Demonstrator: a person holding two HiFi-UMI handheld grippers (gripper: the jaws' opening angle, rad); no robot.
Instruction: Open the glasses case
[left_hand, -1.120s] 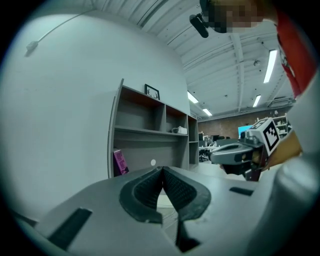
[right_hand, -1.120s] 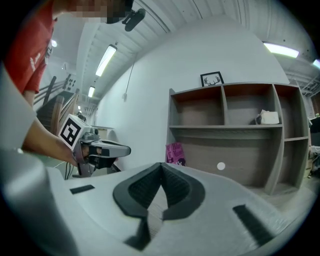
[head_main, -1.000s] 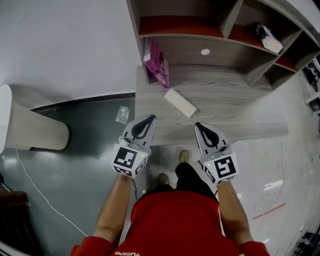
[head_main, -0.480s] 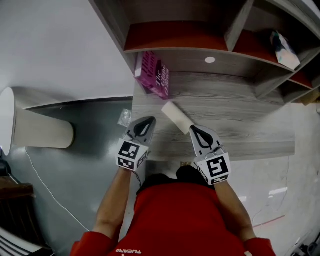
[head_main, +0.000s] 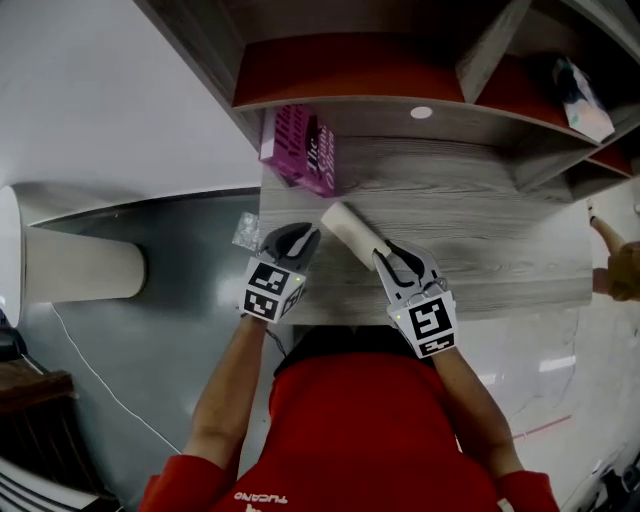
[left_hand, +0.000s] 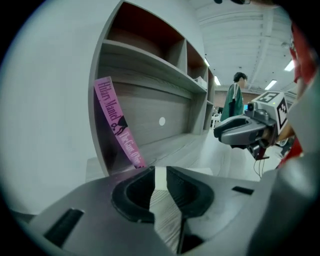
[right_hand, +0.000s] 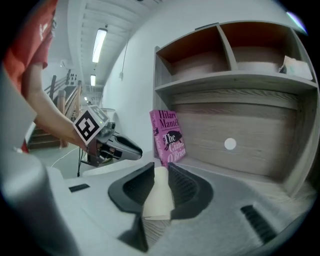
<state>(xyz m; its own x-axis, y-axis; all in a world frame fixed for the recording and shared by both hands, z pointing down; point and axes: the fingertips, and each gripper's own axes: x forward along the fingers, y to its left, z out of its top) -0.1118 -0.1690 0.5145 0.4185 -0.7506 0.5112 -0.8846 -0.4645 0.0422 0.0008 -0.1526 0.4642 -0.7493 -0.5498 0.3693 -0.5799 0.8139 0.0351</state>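
At the surface (head_main: 480, 250), our left gripper (head_main: 290, 243) and right gripper (head_main: 405, 268) had dropped beside the glasses case (head_main: 352, 232). Both had just opened narrowly, gripping nothing yet.

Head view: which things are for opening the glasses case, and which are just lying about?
For the job:
glasses case on the desk
left gripper, jaws just been opening, nothing between
right gripper, jaws just been opening, case end between them

Just lying about:
pink book
clear bag on the floor
packet on the shelf
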